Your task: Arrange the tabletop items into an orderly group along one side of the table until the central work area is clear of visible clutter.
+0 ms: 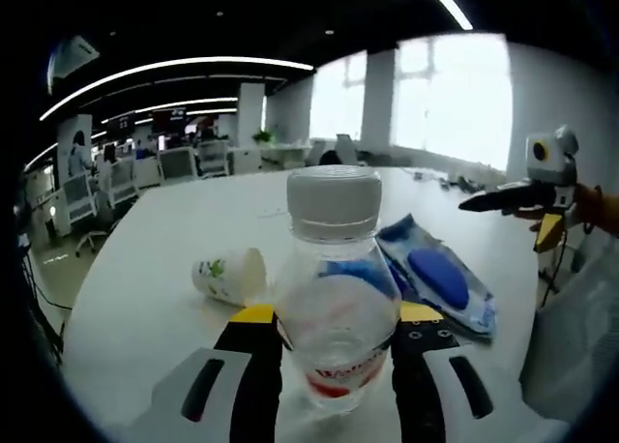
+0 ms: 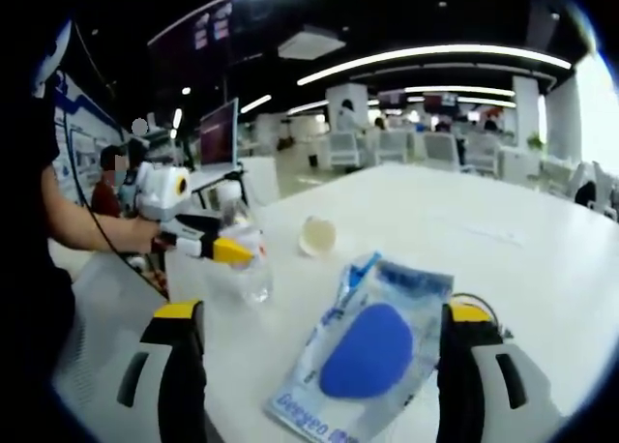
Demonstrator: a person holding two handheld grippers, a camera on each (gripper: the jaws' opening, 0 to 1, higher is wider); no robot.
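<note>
We grip the water bottle [image 1: 334,298] in our closed left gripper [image 1: 337,332], while our open right gripper [image 2: 324,351] straddles the blue packet [image 2: 372,351] and the tipped paper cup [image 1: 230,274] lies at ten o'clock, so nothing looks grouped yet.

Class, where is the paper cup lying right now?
In the left gripper view the paper cup lies on its side on the white table, just left of the water bottle.

The room is a big open office with a dark ceiling [image 1: 193,17] and long curved light strips [image 2: 435,54]. Bright windows [image 1: 450,95] stand behind the white table [image 1: 145,269], and office chairs [image 2: 440,151] and white pillars [image 1: 250,114] are far back.
</note>
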